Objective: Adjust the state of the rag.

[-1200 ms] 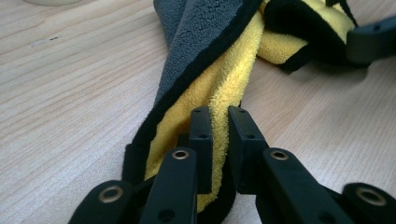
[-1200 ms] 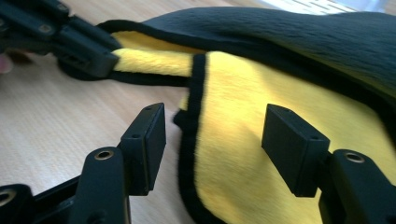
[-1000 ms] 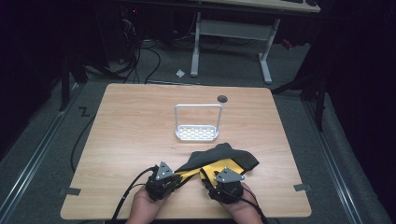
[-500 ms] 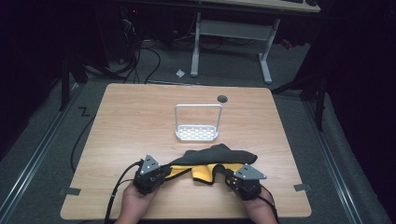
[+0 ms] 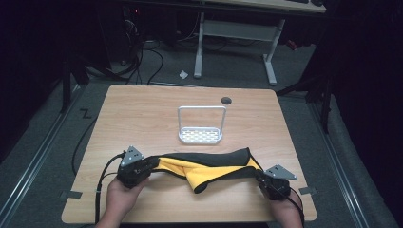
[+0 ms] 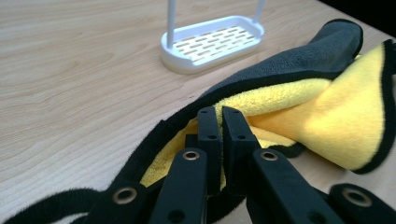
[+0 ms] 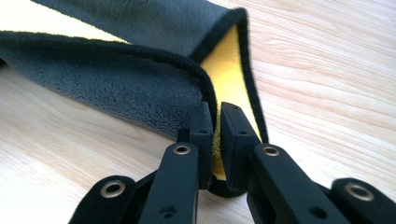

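Both of my hands have drawn apart since a second ago, when the two grippers sat close together at the near edge of the table (image 5: 142, 102) with the cloth bunched between them. Now my left gripper (image 5: 148, 165) is out toward the near left and my right gripper (image 5: 260, 176) toward the near right, and the cloth (image 5: 209, 166) is pulled into a long band between them.

My left gripper's jaws are pressed together on a black-trimmed edge of the cloth, with yellow pile showing just past the fingertips (image 6: 219, 122) in the left gripper view. My right gripper's jaws have just been closing and now pinch the cloth's other end, a black hem caught between the fingertips (image 7: 212, 116) in the right gripper view.

The cloth is dark grey on one face and bright yellow on the other, edged in black. It is stretched along the near part of the table, grey side up along its far edge, with a yellow fold sagging to the tabletop at the middle.

Beyond the cloth, near the table's centre, a small white rack (image 5: 200, 135) with a slotted base and a tall wire loop stands upright, apart from the cloth and where it stood earlier. A small dark round hole (image 5: 226, 100) sits farther back on the tabletop.
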Demonstrator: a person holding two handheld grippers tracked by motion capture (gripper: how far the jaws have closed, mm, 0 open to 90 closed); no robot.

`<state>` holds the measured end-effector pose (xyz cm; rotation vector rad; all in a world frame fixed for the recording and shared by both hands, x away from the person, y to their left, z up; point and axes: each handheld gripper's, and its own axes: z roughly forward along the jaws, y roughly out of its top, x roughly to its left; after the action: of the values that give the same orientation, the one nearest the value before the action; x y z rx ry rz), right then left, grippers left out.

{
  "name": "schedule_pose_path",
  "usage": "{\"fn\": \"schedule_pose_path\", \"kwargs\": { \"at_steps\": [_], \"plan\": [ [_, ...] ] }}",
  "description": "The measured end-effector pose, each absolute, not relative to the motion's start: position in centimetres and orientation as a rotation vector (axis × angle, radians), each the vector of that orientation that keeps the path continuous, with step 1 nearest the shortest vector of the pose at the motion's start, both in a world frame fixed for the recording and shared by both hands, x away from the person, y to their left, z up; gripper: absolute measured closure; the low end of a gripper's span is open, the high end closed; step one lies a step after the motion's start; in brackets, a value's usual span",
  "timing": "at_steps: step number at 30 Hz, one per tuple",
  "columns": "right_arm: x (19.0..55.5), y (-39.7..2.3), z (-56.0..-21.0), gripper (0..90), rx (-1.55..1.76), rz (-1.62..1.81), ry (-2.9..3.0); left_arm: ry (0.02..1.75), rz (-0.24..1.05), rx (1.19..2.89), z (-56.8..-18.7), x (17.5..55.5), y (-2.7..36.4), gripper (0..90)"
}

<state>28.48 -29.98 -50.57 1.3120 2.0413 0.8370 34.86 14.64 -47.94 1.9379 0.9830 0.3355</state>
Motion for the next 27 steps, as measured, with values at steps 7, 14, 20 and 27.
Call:
{"fn": "schedule_pose_path", "kwargs": {
  "at_steps": [7, 14, 20, 27],
  "plan": [
    [28.8, -31.7, -51.6, 83.9, 1.357, 0.761, 2.037, 1.054, 0.32, 2.008, -51.7, 37.5, 13.8, 82.3],
    [28.5, -31.8, -51.2, 65.6, 1.411, 0.849, 2.022, 1.035, 0.28, 1.869, -50.5, 34.7, 14.0, 63.0],
    [27.9, -31.4, -50.2, 63.3, 1.389, 0.925, 1.998, 0.923, 0.163, 1.97, -51.3, 33.2, 9.1, 65.9],
    [27.5, -31.5, -49.7, 64.4, 1.378, 0.956, 1.987, 0.922, 0.155, 2.072, -53.1, 34.3, 5.4, 65.9]
  ]
}}
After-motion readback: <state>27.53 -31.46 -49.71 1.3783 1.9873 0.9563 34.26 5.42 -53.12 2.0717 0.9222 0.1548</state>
